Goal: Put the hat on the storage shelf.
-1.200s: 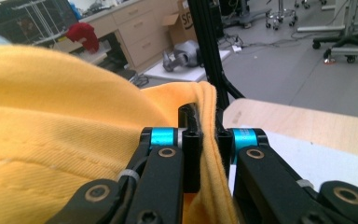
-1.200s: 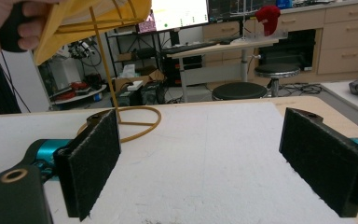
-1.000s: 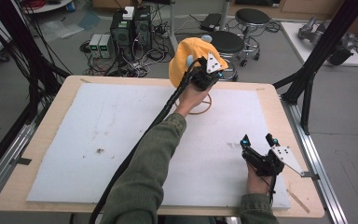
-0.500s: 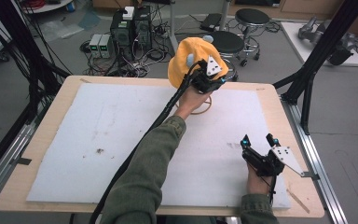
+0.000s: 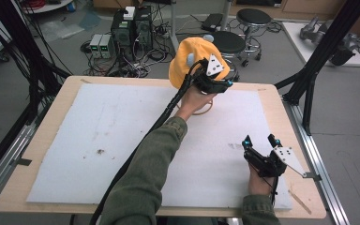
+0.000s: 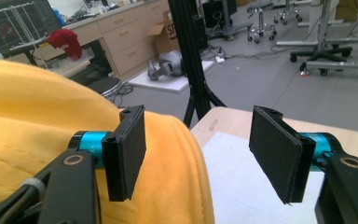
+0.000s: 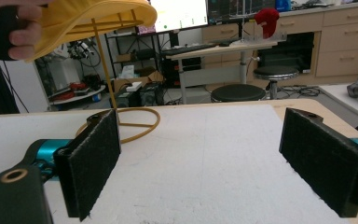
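Note:
A yellow hat [image 5: 187, 58] sits on top of a thin yellow wire stand [image 5: 201, 110] at the far edge of the table. My left gripper [image 5: 221, 83] is held up against the hat's right side. In the left gripper view the jaws [image 6: 198, 140] have just been opening and stand wide apart. The hat's brim [image 6: 37, 121] lies behind the left pad and partly in the gap, and neither pad presses on it. My right gripper [image 5: 259, 141] rests low over the white mat at the front right. It is open [image 7: 200, 154] and empty, facing the stand's ring base [image 7: 130, 123] and the hat [image 7: 98, 11] above it.
A white foam mat [image 5: 98, 136] covers most of the wooden table [image 5: 272, 98]. Black frame posts [image 5: 309, 89] rise at the table's right and left sides. Stools [image 5: 229, 42] and computer boxes [image 5: 124, 30] stand on the floor beyond the far edge.
The left gripper's jaws have come apart off the hat's brim, and the hat stays on its stand. The right gripper has not moved.

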`<control>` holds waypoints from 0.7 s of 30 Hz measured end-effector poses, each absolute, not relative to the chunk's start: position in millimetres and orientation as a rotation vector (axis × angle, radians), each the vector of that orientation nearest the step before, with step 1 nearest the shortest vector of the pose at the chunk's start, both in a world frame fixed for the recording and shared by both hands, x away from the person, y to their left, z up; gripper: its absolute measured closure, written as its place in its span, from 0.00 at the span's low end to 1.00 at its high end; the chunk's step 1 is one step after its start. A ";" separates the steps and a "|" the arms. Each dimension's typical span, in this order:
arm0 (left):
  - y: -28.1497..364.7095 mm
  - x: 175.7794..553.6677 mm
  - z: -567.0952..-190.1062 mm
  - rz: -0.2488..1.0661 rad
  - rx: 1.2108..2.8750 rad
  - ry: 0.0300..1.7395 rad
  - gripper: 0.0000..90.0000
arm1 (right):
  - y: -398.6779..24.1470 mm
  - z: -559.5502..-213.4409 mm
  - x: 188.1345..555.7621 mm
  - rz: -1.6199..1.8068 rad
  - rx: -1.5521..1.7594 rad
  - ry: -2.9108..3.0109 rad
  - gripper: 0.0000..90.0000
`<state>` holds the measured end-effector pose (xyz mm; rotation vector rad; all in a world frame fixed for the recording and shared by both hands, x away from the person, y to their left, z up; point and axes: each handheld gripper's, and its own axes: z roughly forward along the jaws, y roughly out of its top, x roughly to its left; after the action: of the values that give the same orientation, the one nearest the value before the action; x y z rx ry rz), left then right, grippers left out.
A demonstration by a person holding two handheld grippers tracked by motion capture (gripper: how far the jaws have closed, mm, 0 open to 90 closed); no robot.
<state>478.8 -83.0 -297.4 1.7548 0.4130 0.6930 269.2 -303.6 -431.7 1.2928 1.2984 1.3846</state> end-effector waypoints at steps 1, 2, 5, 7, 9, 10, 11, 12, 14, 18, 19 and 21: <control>-82.0 478.2 -295.6 0.693 1.747 0.414 0.39 | -303.8 -431.7 269.4 1.383 1.290 1.299 0.13; -80.8 477.6 -293.9 0.693 1.739 0.417 0.39 | -304.0 -431.6 269.4 1.381 1.285 1.300 0.13; -76.9 476.3 -289.1 0.690 1.727 0.421 0.39 | -304.3 -431.4 269.2 1.379 1.288 1.297 0.13; -73.8 475.4 -285.7 0.686 1.715 0.421 0.37 | -304.9 -431.5 269.5 1.380 1.286 1.294 0.13; -70.4 473.7 -281.8 0.683 1.702 0.429 0.37 | -304.9 -431.5 269.4 1.380 1.293 1.293 0.13; -68.5 472.9 -279.9 0.682 1.696 0.432 0.37 | -304.9 -431.4 269.3 1.381 1.292 1.293 0.13; -66.4 472.0 -278.0 0.681 1.691 0.432 0.37 | -305.0 -431.5 269.5 1.381 1.289 1.293 0.13; -64.3 471.0 -276.1 0.683 1.687 0.433 0.37 | -305.0 -431.5 269.4 1.380 1.289 1.295 0.13; -59.8 468.8 -272.5 0.691 1.680 0.433 0.37 | -304.5 -431.5 269.3 1.385 1.290 1.287 0.13; -48.4 463.8 -268.0 0.685 1.654 0.451 0.37 | -305.1 -431.4 268.6 1.385 1.295 1.293 0.13; -45.3 461.9 -267.7 0.683 1.646 0.454 0.37 | -305.2 -431.4 268.7 1.385 1.294 1.292 0.13; -38.5 457.8 -267.4 0.697 1.646 0.459 0.37 | -305.6 -431.7 269.3 1.387 1.295 1.291 0.13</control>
<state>457.8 -38.5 -267.4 1.6462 0.4586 0.6967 269.3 -305.6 -431.7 1.2953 1.2913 1.3867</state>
